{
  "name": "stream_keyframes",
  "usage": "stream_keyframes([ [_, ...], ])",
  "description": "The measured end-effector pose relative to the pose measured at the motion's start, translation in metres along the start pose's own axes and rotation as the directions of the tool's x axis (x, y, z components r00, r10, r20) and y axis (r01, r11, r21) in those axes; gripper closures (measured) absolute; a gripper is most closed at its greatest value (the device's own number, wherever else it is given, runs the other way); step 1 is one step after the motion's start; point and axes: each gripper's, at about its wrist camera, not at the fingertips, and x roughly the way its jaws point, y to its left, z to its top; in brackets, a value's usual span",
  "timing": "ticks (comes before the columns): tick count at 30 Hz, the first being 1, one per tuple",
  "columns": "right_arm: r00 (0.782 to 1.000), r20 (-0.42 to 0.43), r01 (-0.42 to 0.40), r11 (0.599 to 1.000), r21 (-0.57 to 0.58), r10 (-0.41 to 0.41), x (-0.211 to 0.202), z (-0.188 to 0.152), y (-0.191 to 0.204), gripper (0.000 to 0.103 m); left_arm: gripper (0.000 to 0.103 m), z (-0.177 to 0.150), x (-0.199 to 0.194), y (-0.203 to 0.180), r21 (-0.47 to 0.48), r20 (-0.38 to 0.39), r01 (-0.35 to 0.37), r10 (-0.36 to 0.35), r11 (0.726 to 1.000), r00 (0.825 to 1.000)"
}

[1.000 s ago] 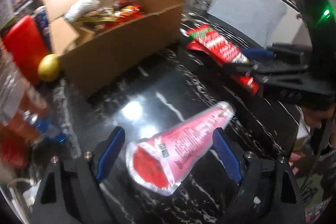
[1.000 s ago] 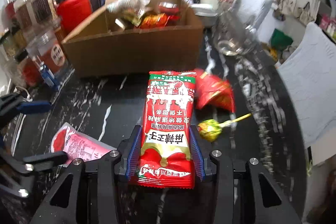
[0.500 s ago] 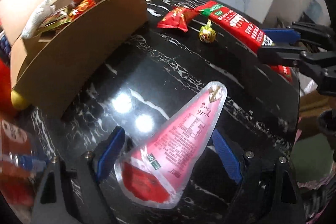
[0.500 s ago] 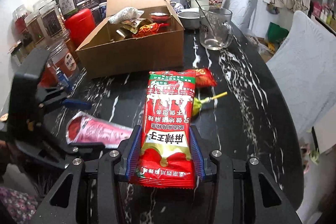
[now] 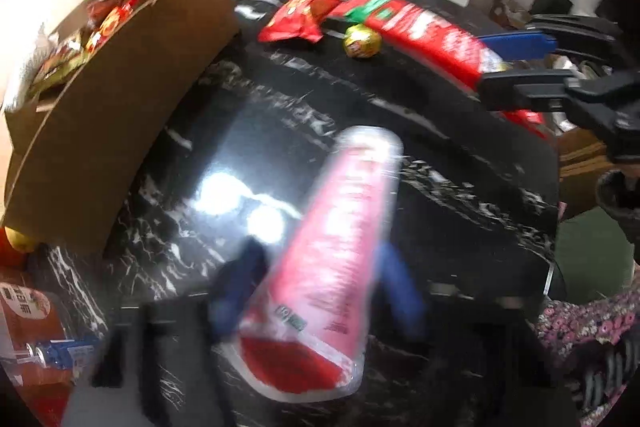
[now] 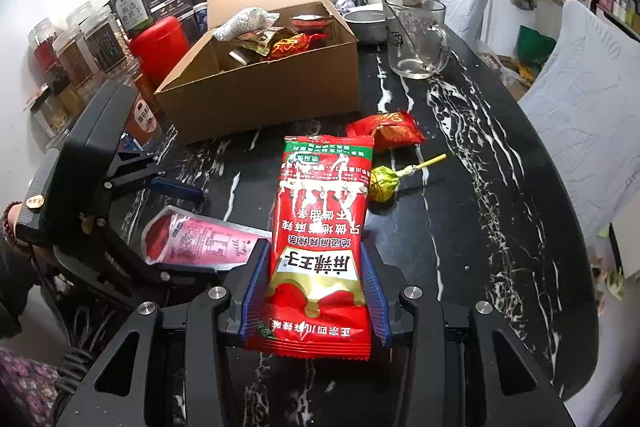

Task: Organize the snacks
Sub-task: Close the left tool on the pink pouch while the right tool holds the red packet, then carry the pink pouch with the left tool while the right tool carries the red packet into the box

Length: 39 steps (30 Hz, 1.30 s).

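Closing: left gripper (image 5: 316, 283) blue jaws drawn in against pink cone-shaped foil packet (image 5: 332, 259), previously straddled loosely; pick-up apparently under way. Right gripper (image 6: 314, 291) stays pinched on long red plastic snack bag (image 6: 320, 223). Brown cardboard box (image 6: 272, 87) waits behind both.

Motion-smeared in the left wrist view: pink cone packet (image 5: 336, 267) and the blue jaws beside it, grip impossible to judge. Partly hidden behind red spicy-strip packet (image 6: 320, 227): cone's narrow tip and lollipop (image 6: 385, 183).
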Motion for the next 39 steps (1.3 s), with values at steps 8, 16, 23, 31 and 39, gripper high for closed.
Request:
stream_keyframes([
  [8, 1.0, -0.007, -0.011, 1.0, 0.025, 0.011, 0.001, -0.004, -0.002, 0.059, 0.081, -0.004, -0.009, -0.009, -0.058, 0.044, -0.023, 0.026, 0.998, 0.999],
  [16, 1.0, -0.002, -0.017, 0.999, 0.036, 0.017, -0.002, -0.006, -0.002, 0.059, 0.082, -0.012, -0.03, 0.002, -0.209, 0.118, 0.0, 0.025, 0.978, 0.993],
  [23, 1.0, 0.009, -0.019, 1.0, 0.013, 0.019, -0.005, -0.007, 0.008, 0.059, 0.082, -0.021, -0.059, 0.006, -0.313, 0.178, -0.038, 0.098, 0.949, 0.979],
  [31, 0.997, 0.032, -0.065, 0.998, -0.024, 0.066, -0.009, -0.001, 0.029, 0.059, 0.082, -0.017, -0.088, 0.008, -0.362, 0.257, -0.056, 0.158, 0.931, 0.953],
  [39, 0.99, 0.098, -0.092, 0.993, -0.076, 0.099, -0.02, 0.026, 0.047, 0.059, 0.082, -0.01, -0.133, 0.021, -0.394, 0.33, -0.106, 0.248, 0.913, 0.911],
])
